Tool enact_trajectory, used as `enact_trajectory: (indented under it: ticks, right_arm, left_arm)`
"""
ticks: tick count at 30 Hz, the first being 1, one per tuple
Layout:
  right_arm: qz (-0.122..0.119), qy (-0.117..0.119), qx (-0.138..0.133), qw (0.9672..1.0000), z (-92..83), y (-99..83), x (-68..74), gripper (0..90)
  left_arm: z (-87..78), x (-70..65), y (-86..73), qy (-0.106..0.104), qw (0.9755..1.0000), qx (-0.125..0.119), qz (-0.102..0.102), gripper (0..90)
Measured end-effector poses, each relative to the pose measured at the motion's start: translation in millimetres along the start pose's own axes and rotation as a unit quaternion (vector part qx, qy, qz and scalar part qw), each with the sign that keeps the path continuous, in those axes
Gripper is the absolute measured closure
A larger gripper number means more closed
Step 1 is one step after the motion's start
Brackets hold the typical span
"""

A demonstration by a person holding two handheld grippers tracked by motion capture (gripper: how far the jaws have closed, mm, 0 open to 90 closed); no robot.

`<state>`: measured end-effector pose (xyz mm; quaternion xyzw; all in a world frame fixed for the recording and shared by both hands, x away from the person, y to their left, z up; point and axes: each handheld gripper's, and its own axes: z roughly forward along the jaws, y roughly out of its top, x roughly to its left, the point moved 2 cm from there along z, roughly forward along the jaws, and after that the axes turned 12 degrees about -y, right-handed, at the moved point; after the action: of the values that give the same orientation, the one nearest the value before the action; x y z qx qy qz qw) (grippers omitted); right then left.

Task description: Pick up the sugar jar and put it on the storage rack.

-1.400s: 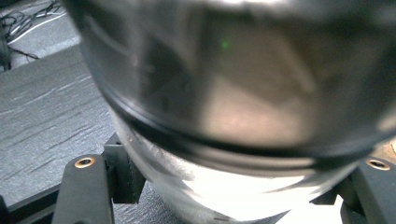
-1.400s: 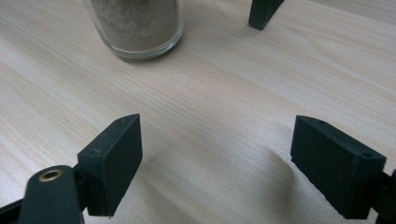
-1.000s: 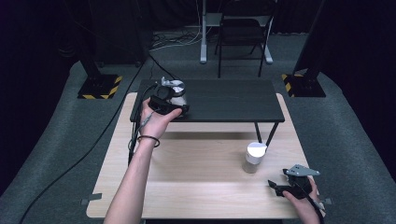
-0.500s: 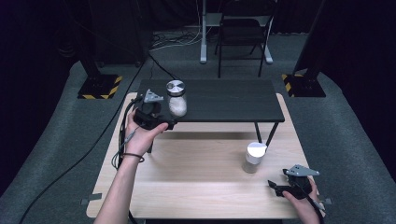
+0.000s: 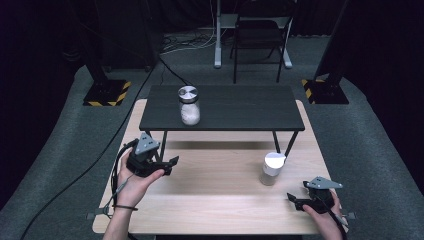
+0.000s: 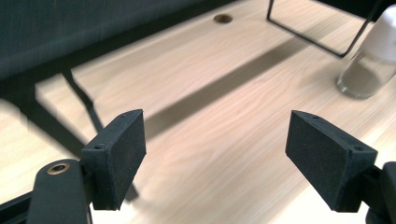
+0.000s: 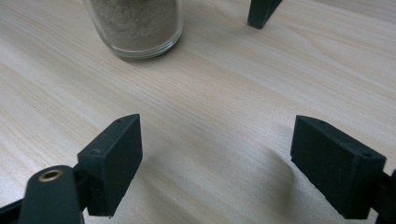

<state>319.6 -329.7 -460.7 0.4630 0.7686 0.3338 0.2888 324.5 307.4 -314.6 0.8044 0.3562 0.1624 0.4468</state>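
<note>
A glass jar with a silver lid (image 5: 189, 105), holding pale powder, stands alone on the low black table (image 5: 240, 107). My left gripper (image 5: 170, 166) (image 6: 215, 140) hovers over the left part of the wooden table (image 5: 215, 195). Its jaws have just been opening and nothing is between them. A second jar with a white lid (image 5: 272, 169) (image 6: 369, 60) stands on the wood at the right. My right gripper (image 5: 294, 201) (image 7: 217, 149) rests open near the front right corner, pointing at that jar's sandy base (image 7: 135, 23).
The black table's thin legs (image 5: 289, 145) (image 7: 261, 11) stand on the wooden table close behind the white-lidded jar. A round hole (image 6: 222, 18) is set in the wood. A chair (image 5: 257, 35) and stand bases sit on the floor beyond.
My left gripper has let go of the silver-lidded jar, opened, and drawn back and down toward the near left of the wooden table. The jar stays on the black table. The right hand is still.
</note>
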Motion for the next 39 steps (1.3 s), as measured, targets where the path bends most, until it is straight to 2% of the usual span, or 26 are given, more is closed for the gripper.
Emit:
enact_trajectory:
  ticks: [3,6,7,8,9,14,19,22,24,25,30,32,39]
  right_arm:
    - [0.0,0.0,0.001,1.0,0.1,0.3,0.1,15.9]
    - [0.0,-0.001,0.001,1.0,0.1,0.2,0.1,15.9]
    - [0.001,-0.001,0.001,1.0,0.1,0.2,0.0,15.9]
    - [0.001,0.0,0.001,1.0,0.1,0.3,-0.1,15.9]
    - [0.001,0.0,0.001,1.0,0.1,0.3,-0.1,15.9]
    - [0.004,0.0,0.0,1.0,-0.1,-0.4,-0.7,15.9]
    - [0.004,0.001,0.001,1.0,0.1,-0.1,-0.8,15.9]
    - [0.0,0.001,0.002,1.0,0.6,0.7,-0.7,15.9]
    - [-0.001,0.001,0.002,1.0,0.5,0.7,-0.5,15.9]
    - [-0.001,0.001,0.002,1.0,0.5,0.7,-0.5,15.9]
    - [-0.003,0.003,0.005,1.0,1.2,1.7,-0.7,15.9]
    - [-0.003,0.003,0.004,1.0,1.1,1.6,-0.6,15.9]
    - [-0.005,0.002,0.006,1.0,1.3,2.2,0.0,15.9]
  left_arm:
    - [6.6,2.3,-24.2,0.014,0.9998,0.008,-0.013,20.1]
    - [16.3,2.3,-46.9,0.03,0.9993,0.019,-0.014,19.7]
    - [21.6,2.9,-61.3,0.034,0.9991,0.017,-0.019,19.8]
    - [23.9,2.7,-68.7,0.037,0.999,0.014,-0.02,19.7]
    - [23.9,2.7,-68.7,0.037,0.999,0.014,-0.02,19.7]
    - [35.1,1.8,-95.0,0.046,0.9985,0.02,-0.021,19.7]
    - [40.7,1.5,-119.6,0.051,0.9984,0.006,-0.025,19.7]
    - [46.8,-1.2,-125.0,0.062,0.9976,0.027,-0.012,19.6]
    - [47.0,2.5,-131.8,0.047,0.9983,0.021,-0.027,19.6]
    - [47.5,2.2,-133.7,0.046,0.9982,0.021,-0.03,19.6]
    - [54.2,-0.9,-136.9,0.054,0.9975,0.038,-0.024,19.6]
    - [55.3,1.5,-137.7,0.047,0.9977,0.041,-0.026,19.4]
    - [54.8,2.8,-137.7,0.048,0.9977,0.041,-0.026,18.8]
